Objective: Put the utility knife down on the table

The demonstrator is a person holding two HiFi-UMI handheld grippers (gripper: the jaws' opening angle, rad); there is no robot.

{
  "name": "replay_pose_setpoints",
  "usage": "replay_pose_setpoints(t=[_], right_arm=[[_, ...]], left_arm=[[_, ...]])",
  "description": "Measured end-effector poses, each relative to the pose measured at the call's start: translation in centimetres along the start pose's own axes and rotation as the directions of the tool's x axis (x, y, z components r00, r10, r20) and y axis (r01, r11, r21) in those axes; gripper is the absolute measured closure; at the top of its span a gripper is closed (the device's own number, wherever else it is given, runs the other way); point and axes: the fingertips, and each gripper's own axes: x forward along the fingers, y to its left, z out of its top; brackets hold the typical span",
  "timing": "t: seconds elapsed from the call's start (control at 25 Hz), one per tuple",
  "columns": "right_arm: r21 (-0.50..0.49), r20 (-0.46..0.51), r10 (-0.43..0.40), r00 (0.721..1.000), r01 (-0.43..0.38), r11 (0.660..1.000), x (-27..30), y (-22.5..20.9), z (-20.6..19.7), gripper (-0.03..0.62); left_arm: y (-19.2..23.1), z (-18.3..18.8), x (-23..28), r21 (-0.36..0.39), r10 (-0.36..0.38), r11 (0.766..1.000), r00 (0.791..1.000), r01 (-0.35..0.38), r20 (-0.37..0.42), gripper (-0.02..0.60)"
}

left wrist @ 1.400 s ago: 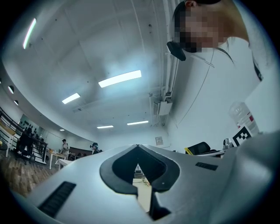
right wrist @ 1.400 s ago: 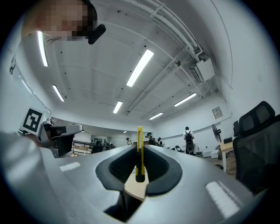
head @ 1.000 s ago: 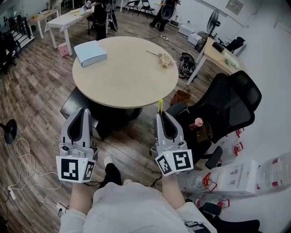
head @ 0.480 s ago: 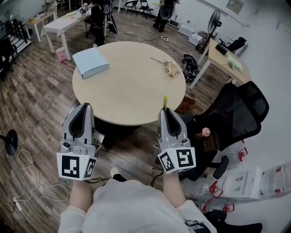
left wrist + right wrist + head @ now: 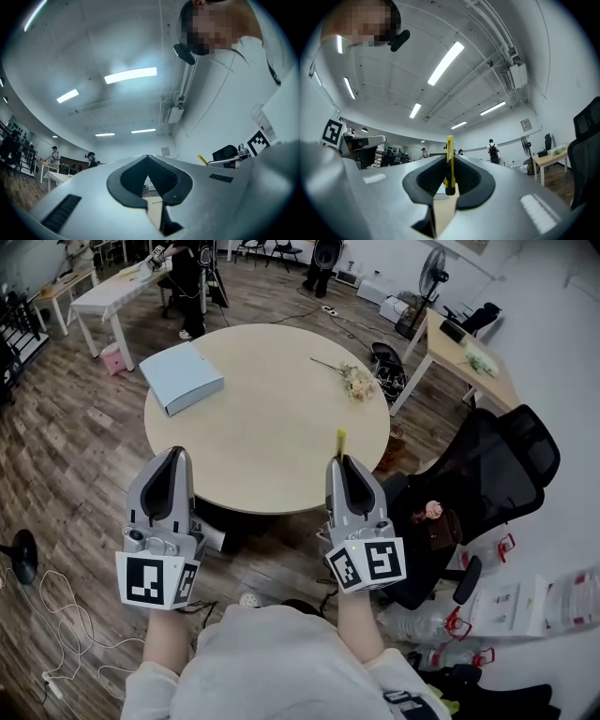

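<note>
A yellow utility knife (image 5: 340,442) sticks up out of my right gripper (image 5: 342,463), which is shut on it over the near right edge of the round beige table (image 5: 267,413). In the right gripper view the knife (image 5: 449,161) stands upright between the jaws, pinched near its lower end. My left gripper (image 5: 172,460) is shut with nothing in it, near the table's near left edge. Its jaws (image 5: 148,165) meet at the tips in the left gripper view.
A light blue binder (image 5: 181,378) lies on the table's far left. A dried flower sprig (image 5: 354,379) rests at the far right. A black office chair (image 5: 487,470) stands right of the table. A wooden desk (image 5: 472,357) and white table (image 5: 117,292) stand farther off.
Both grippers have come forward from over the floor to the table's near edge. The knife stays held in the right gripper.
</note>
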Motion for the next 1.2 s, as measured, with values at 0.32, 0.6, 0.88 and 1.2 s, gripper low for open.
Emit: replay_pose_setpoints(t=[0.32, 0.6, 0.88, 1.2], right_arm=[[-0.019, -0.031, -0.024, 0.999, 0.024, 1.0, 2.8, -0.2, -1.6, 0.536], [-0.019, -0.03, -0.009, 1.0, 0.009, 1.0, 7.1, -2.8, -2.6, 0.536], [-0.02, -0.019, 0.047, 0.999, -0.048, 0.999, 13.7, -5.7, -3.0, 0.536], [-0.001, -0.05, 0.105, 0.993, -0.105, 0.994, 20.2, -10.1, -4.8, 0.536]], left_arm=[[2.6, -2.8, 2.5, -0.03, -0.006, 1.0, 1.0, 0.005, -0.024, 0.574], [3.6, -4.2, 6.7, -0.022, -0.006, 1.0, 1.0, 0.005, -0.012, 0.574], [5.4, -5.6, 12.7, -0.017, 0.045, 0.999, 0.999, -0.045, -0.003, 0.574], [5.6, -7.7, 18.3, 0.008, 0.089, 0.996, 0.996, -0.089, -0.009, 0.574]])
